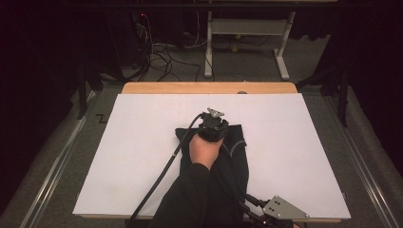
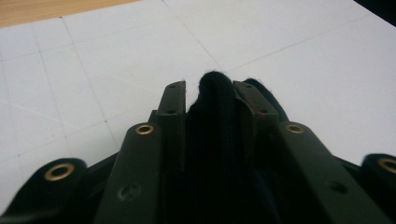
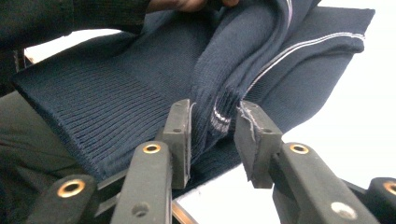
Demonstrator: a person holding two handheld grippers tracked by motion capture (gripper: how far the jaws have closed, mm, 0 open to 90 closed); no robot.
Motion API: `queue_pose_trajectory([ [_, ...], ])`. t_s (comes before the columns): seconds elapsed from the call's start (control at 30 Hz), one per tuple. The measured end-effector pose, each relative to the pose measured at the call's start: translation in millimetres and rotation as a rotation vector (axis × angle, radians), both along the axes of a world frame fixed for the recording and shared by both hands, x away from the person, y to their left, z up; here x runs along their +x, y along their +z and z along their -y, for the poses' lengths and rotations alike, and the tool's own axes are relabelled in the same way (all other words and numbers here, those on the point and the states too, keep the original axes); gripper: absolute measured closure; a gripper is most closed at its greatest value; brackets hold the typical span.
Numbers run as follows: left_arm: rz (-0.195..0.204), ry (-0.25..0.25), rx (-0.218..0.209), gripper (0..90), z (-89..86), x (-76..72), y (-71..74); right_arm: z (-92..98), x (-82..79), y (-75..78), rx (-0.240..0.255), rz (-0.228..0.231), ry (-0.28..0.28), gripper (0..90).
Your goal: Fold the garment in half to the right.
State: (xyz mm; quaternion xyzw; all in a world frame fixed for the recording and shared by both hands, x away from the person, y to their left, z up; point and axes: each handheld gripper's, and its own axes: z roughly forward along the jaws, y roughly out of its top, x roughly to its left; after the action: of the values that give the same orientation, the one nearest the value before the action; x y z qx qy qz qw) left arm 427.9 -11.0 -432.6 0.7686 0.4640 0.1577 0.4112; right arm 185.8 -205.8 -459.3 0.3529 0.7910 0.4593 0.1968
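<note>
While the dark knitted garment (image 1: pixel 228 147) lay partly folded mid-table (image 1: pixel 142 142), the left tongs (image 2: pixel 208 91) pinched a fold at its far end. The right tongs (image 3: pixel 212 123) stood apart around the striped near hem, so smoothing and final folding seemingly remained.

A dim lab or recording room: a wooden table (image 1: pixel 209 88) covered with white sheet (image 1: pixel 142 142) stands on grey carpet (image 1: pixel 62 161), black curtains (image 1: pixel 38 57) hang at both sides, loose cables (image 1: pixel 161 59) trail across the floor beside a metal desk frame (image 1: pixel 247 33)
</note>
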Motion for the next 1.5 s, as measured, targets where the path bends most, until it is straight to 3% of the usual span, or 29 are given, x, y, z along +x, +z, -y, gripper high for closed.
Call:
queue_pose_trajectory([
  [0.23, 0.018, -0.006, -0.015, 49.0, 1.9, -4.3, 4.1, 9.6, -1.3, 6.1, 0.049, 0.015, -0.029, 63.5],
  [0.37, 0.040, -0.015, -0.034, 43.1, -0.9, -8.2, 12.0, 9.8, -2.2, 8.1, 0.044, 0.033, -0.028, 61.8],
  [0.57, 0.063, -0.058, -0.055, 41.3, -9.5, -16.2, 20.0, 9.6, -3.8, 10.9, 0.051, 0.050, -0.024, 59.6],
  [0.77, 0.091, -0.071, -0.048, 37.1, -25.6, -26.4, 21.7, 10.2, -4.6, 13.8, 0.070, 0.054, -0.025, 59.2],
  [1.1, 0.110, -0.068, -0.080, 24.8, -80.4, -56.9, 21.4, 8.3, -5.9, 15.4, 0.066, 0.066, -0.016, 60.1],
  [1.33, 0.103, -0.059, -0.115, 12.0, -126.4, -71.4, 3.2, 6.1, -3.9, 14.4, 0.052, 0.067, -0.014, 63.1],
  [1.5, 0.103, -0.067, -0.082, 10.9, -154.3, -81.5, -13.3, 6.6, -2.9, 12.7, 0.052, 0.060, -0.016, 64.9],
])
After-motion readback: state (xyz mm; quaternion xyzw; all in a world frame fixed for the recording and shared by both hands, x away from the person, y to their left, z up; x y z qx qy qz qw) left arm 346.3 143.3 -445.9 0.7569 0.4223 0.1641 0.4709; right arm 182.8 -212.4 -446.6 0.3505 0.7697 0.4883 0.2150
